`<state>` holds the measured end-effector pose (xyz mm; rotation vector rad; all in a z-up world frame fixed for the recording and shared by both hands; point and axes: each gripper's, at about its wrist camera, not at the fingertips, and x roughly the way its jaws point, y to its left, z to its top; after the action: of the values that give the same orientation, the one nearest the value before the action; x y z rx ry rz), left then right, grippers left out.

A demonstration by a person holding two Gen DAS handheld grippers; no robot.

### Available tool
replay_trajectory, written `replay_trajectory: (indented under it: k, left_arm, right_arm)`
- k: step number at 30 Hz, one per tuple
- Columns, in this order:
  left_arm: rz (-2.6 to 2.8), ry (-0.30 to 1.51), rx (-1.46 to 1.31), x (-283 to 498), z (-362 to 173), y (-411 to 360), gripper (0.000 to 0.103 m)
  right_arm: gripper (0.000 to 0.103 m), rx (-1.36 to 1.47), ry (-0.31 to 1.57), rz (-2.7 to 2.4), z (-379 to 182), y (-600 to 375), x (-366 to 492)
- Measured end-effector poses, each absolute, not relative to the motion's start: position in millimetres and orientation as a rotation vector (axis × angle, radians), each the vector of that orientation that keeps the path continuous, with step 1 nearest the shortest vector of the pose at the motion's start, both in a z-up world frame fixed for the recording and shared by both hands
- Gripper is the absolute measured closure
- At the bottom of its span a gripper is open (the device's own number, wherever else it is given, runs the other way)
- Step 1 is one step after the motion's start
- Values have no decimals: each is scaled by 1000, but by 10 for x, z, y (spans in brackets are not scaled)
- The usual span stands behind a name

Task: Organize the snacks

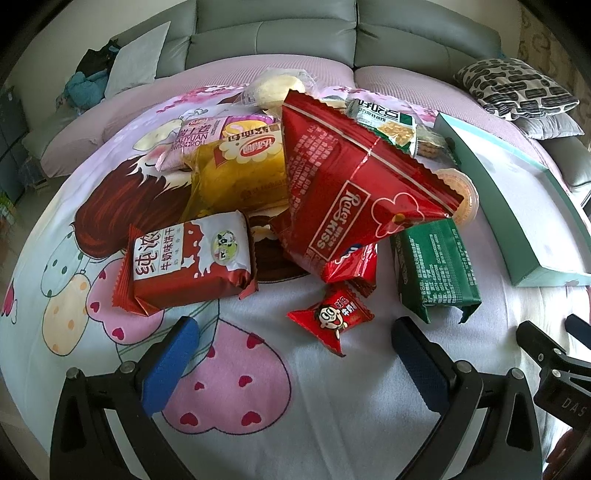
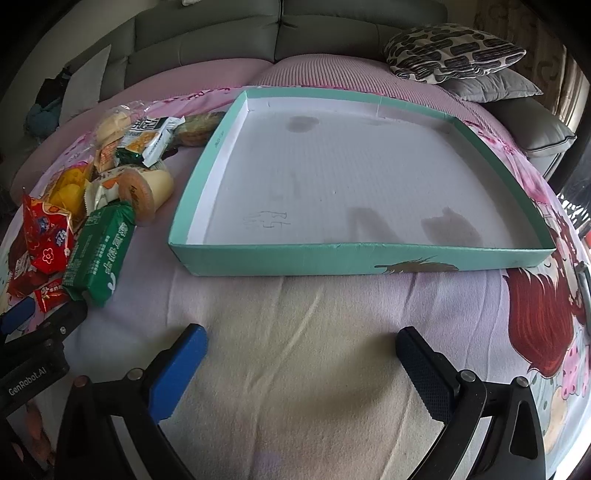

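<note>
A heap of snack packets lies on a cartoon-print sheet. In the left wrist view the large red bag (image 1: 354,184) tops the heap, with a red-and-white biscuit pack (image 1: 188,264), a yellow cake pack (image 1: 236,173), a green pack (image 1: 436,273) and a small red candy (image 1: 330,319) around it. My left gripper (image 1: 295,358) is open just short of the small candy, holding nothing. In the right wrist view the shallow teal box (image 2: 362,258) sits empty, right of the snack heap (image 2: 107,199). My right gripper (image 2: 301,367) is open over bare sheet in front of the box.
A grey sofa back (image 1: 277,33) runs behind. A black-and-white patterned cushion (image 2: 454,50) lies on a grey cushion (image 2: 495,86) at the far right. The teal box (image 1: 517,206) stands right of the heap. The other gripper's body shows at each view's edge (image 2: 33,354).
</note>
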<state>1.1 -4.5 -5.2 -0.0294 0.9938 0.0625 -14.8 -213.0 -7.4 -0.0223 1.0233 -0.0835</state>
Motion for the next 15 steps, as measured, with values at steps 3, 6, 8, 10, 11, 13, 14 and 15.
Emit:
replay_trajectory:
  k: [3, 6, 8, 10, 11, 13, 14, 15]
  left_arm:
    - [62, 999, -31, 14, -52, -46, 0]
    - [63, 999, -33, 18, -52, -44, 0]
    - [66, 1000, -36, 14, -51, -45, 0]
    - [69, 1003, -34, 14, -53, -50, 0]
    - [70, 1003, -30, 6, -54, -58, 0]
    - [66, 1003, -29, 1, -54, -65, 0]
    - [62, 1005, -28, 7, -52, -63, 0]
    - [58, 1006, -28, 8, -56, -63, 0]
  right_arm:
    - [0, -25, 1020, -83, -74, -2121, -161]
    - [0, -27, 1017, -86, -72, -2111, -163]
    - [0, -28, 1016, -86, -71, -2109, -168]
    - [0, -27, 1015, -85, -69, -2110, -171]
    - [0, -26, 1016, -84, -70, -2110, -169]
    - [0, -27, 1016, -84, -68, -2109, -170]
    - [0, -27, 1017, -84, -68, -2107, -171]
    - [0, -28, 1018, -84, -69, -2110, -171]
